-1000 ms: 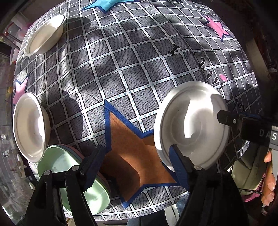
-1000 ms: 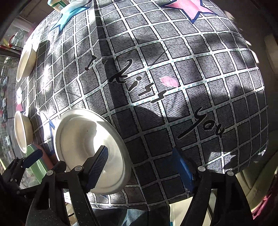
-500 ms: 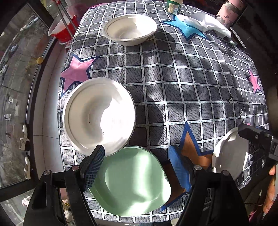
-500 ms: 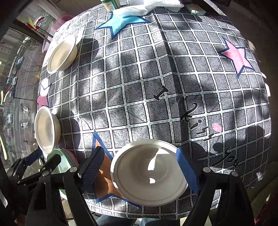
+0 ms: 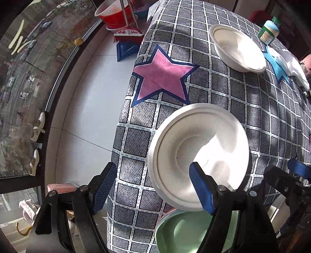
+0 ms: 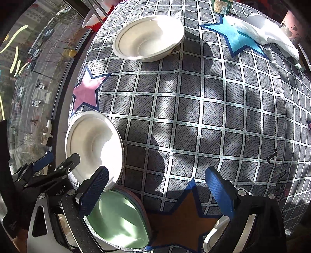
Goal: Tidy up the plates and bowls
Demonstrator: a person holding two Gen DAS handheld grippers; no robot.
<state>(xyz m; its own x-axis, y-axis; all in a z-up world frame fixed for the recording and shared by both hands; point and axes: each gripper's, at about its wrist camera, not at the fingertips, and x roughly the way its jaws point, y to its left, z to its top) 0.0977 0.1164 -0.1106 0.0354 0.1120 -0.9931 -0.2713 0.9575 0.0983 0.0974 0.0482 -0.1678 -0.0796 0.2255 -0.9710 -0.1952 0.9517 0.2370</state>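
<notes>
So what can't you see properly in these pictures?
- Green plate stack: how many plates; both views show only rim edges under the top one, and the hand-held grippers cover part.
- White bowl at the bottom right, right wrist view: mostly behind the right hand-held gripper and cut by the edge.
- Green bottle: label too small to read in the left wrist view, top cut off in the right.

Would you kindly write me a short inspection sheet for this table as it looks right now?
Surface: checked cloth with stars, sunlit.
Job's things: far white bowl; near white bowl at the window edge; green plate atop a stack; third white dish at the near edge.
Clutter: green bottle, white tissue.
Grippers: left gripper open over the near bowl; right gripper open, just widened, nothing between the fingers.
Cables: nothing seen.
Surroundings: window, red basin, broom.
</notes>
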